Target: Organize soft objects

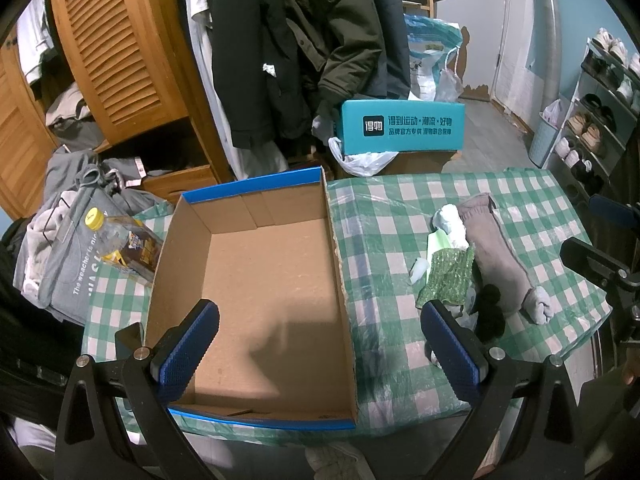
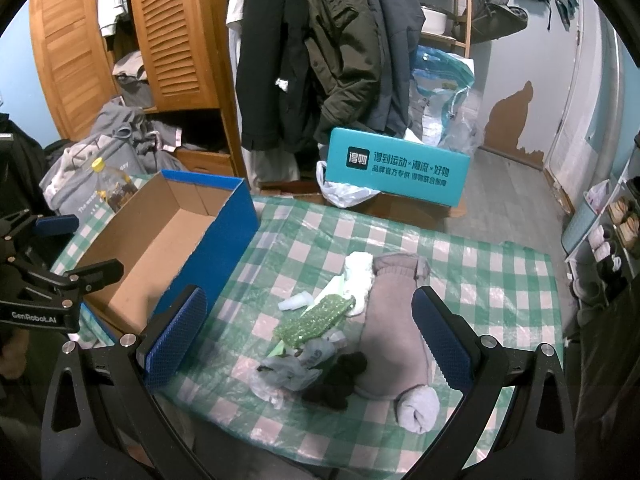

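An open blue cardboard box [image 1: 256,280] [image 2: 160,240] with a bare brown floor sits on the green checked tablecloth [image 1: 400,208]. To its right lies a heap of soft things: a grey-brown rolled garment [image 1: 496,256] [image 2: 394,328], a pale grey rolled sock [image 1: 538,304] [image 2: 418,408], a black fuzzy piece [image 1: 490,316] [image 2: 338,380], a green bubble-wrap sheet [image 1: 448,276] [image 2: 316,320] and a white cloth [image 1: 452,220] [image 2: 360,276]. My left gripper [image 1: 320,352] hangs open over the box's near end. My right gripper [image 2: 310,340] stands open above the heap, holding nothing.
A yellow-capped bottle [image 1: 128,244] lies left of the box beside a pile of grey clothes [image 1: 68,232]. A teal box [image 1: 400,126] and hanging coats [image 1: 280,40] stand behind the table. A shoe rack [image 1: 600,112] lines the right wall. A crumpled plastic bag [image 2: 288,372] lies in the heap.
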Demonstrator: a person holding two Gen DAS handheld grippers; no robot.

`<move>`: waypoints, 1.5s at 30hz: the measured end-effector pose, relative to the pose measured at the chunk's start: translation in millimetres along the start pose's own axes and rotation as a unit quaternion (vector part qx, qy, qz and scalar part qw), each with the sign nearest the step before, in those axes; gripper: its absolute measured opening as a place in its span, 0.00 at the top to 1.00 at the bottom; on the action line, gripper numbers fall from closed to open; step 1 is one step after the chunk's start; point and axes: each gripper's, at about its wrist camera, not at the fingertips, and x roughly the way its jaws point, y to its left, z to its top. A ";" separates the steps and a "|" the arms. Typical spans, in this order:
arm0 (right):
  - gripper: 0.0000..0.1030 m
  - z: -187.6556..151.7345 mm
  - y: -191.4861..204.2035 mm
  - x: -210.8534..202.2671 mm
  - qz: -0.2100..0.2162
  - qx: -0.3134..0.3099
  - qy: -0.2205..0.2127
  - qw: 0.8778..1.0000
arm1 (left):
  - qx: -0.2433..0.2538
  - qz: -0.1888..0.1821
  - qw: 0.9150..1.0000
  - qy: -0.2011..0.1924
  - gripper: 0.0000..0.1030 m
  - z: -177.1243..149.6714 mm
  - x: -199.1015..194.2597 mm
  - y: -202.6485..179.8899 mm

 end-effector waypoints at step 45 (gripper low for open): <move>0.02 -3.1 -8.3 -2.8 -0.002 -0.001 0.002 1.000 | 0.002 0.003 1.000 0.005 0.01 -0.1 -0.4 0.3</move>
